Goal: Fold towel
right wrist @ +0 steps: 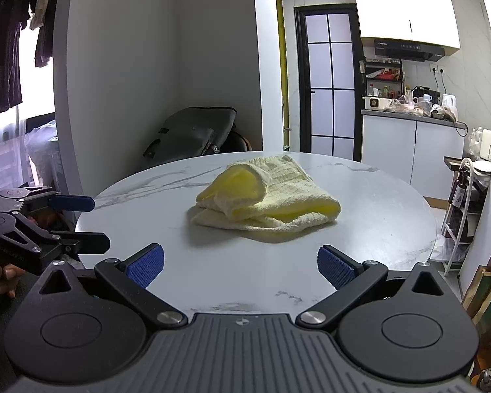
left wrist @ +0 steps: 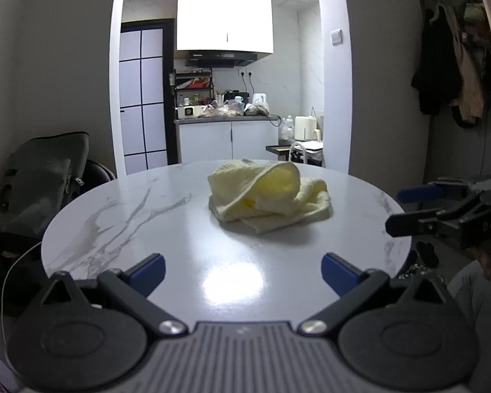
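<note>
Yellow towel [left wrist: 269,195] crumpled in a loose heap near the middle of the round marble-look worktop [left wrist: 121,216], nothing touching it. Left tool [left wrist: 243,273] low at the near edge, spread wide, empty. Right tool [right wrist: 240,270] likewise wide and empty, well short of the cloth. Dark bag [right wrist: 193,134] slumped against the wall behind. Kitchen counter [left wrist: 225,118] beyond, cluttered, perhaps with jars and a kettle. Clothes [right wrist: 12,29] hanging by a window.

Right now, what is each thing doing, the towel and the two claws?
Towel: crumpled in a loose heap on the table, not folded yet.
Left claw: open, empty, short of the towel.
Right claw: open, empty, short of the towel.
Table: holding only the towel.
</note>
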{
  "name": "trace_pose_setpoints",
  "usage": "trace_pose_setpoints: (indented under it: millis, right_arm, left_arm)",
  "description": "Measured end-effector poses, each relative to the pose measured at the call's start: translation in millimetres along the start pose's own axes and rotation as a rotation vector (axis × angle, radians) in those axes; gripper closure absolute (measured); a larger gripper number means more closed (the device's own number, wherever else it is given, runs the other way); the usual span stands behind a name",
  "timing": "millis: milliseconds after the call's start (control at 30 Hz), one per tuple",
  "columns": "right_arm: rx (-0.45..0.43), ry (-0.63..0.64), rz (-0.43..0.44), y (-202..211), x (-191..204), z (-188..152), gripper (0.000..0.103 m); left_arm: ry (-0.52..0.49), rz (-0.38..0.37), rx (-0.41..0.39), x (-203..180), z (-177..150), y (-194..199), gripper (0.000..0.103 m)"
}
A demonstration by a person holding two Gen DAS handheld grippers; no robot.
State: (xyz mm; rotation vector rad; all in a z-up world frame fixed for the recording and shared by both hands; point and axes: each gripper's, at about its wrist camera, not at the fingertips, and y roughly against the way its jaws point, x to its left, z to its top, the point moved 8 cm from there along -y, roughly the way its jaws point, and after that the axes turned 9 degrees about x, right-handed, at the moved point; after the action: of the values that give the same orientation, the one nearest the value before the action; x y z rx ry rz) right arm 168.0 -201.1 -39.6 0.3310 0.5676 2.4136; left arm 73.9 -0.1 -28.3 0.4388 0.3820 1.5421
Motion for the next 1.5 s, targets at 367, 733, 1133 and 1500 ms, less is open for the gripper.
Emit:
trace_pose_setpoints:
  millis: [367,733,1133,1500]
  right_arm:
    - [0.029,-0.001,0.023,-3.9,0.4,-1.1,0.001]
    - [0.021,0.053,0.035,-6.7,13.9,11.4,0.001]
    - [0.014,-0.003,0.022,-0.1,-0.7,10.9,0.001]
    - [0.014,-0.016,0.039,3.5,-9.1,9.4,0.001]
  left_arm:
    - [0.04,-0.02,0.018,3.4,0.6,-1.4,0.0]
    - [0.066,-0.068,0.065,10.3,-0.4,-8.7,0.0]
    - [0.052,-0.102,0.016,1.7,5.5,-0.8,0.0]
    - [0.071,-0.104,0.023,3.7,6.6,-2.2,0.0]
